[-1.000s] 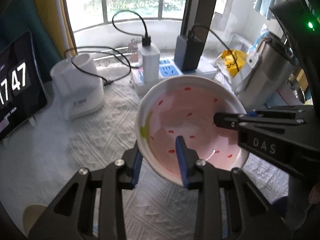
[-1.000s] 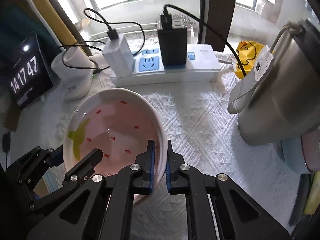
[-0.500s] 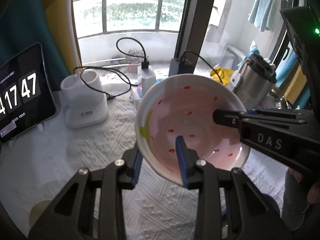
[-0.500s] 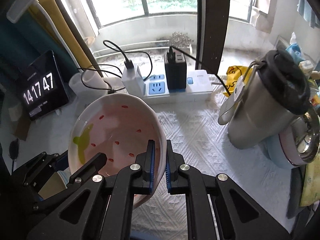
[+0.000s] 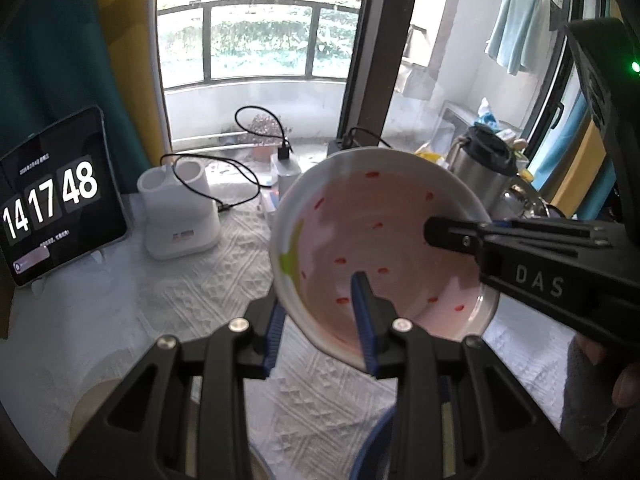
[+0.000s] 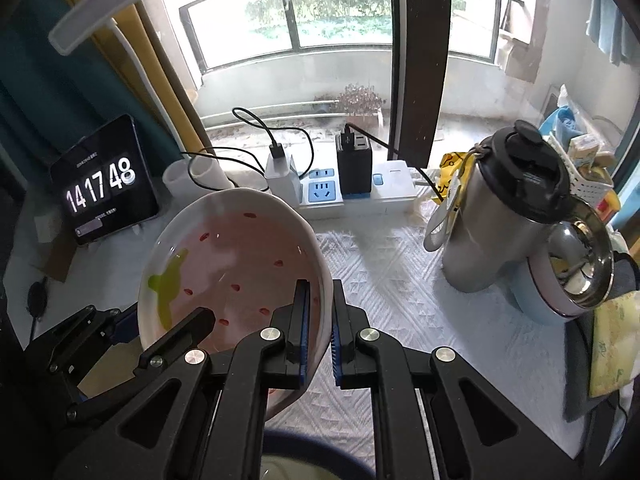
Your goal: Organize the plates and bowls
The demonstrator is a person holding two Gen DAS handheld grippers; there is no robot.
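A white quilted cloth [image 6: 400,280] covers the table, which stands against a glazed balcony window [image 6: 288,12] with dark frames and green beyond; teal and yellow curtains hang at the left of the jaws.

One bowl [image 5: 376,256], pink inside with red flecks and a green mark, is held off the cloth, tilted, by both grippers. The left gripper [image 5: 320,320] has its jaws closed on the near rim, one blue pad inside the bowl and one outside. The right gripper [image 6: 318,344] pinches the bowl's right rim between nearly shut jaws, wall between the pads; in the left view it comes in from the right.

Beyond the jaws lie one power strip [image 6: 360,196] with two chargers plugged in, one white [image 6: 280,176] and one black [image 6: 354,164]. Ahead and left of the jaws stand one white holder [image 5: 178,212] and one tablet [image 5: 56,208] showing 14 17 48. To the right of the right jaws stands one steel flask [image 6: 508,216], and just past it one open steel pot [image 6: 580,264]. Below the right jaws a dark-rimmed dish [image 6: 304,460] shows in part.
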